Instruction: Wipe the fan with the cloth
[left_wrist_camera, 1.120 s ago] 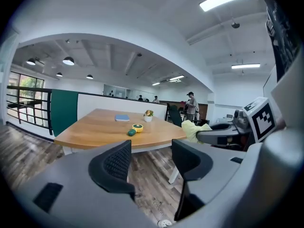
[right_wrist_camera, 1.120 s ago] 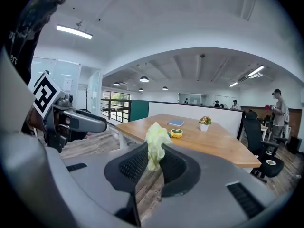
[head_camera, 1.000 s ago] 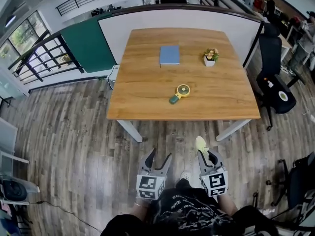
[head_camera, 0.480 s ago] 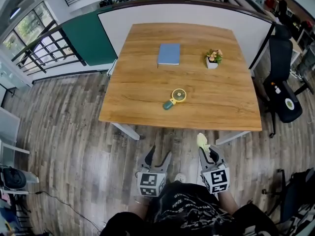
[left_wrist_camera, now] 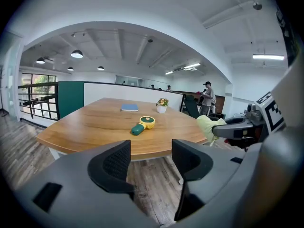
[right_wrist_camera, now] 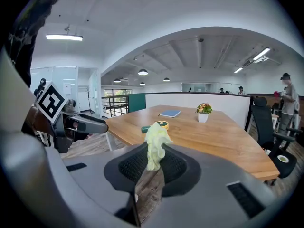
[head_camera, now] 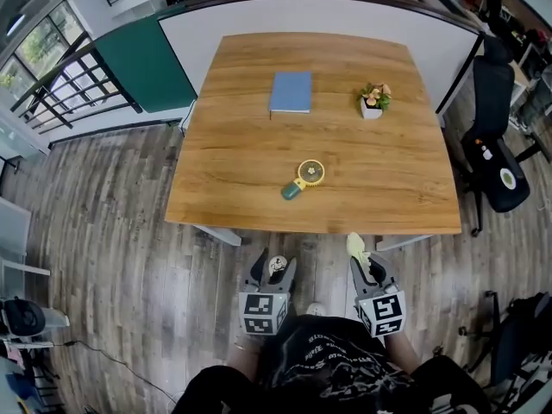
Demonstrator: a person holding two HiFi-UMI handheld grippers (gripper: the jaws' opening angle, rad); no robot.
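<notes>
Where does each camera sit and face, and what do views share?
Head view: on the person's head, facing steeply down at the table; the left claw, right claw and shirt show.
Left gripper view: on the left claw, facing the table; its open jaws show.
Right gripper view: on the right claw, facing the table; its jaws pinch the cloth.
Shared: all three show the fan.

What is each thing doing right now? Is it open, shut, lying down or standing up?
left hand-held gripper: open, nothing between its jaws.
right hand-held gripper: shut on the cloth.
cloth: pinched, bunched up, sticking out past the jaws.
fan: lying flat on the table, not touched.
book: closed, lying flat.
potted plant: standing upright.
</notes>
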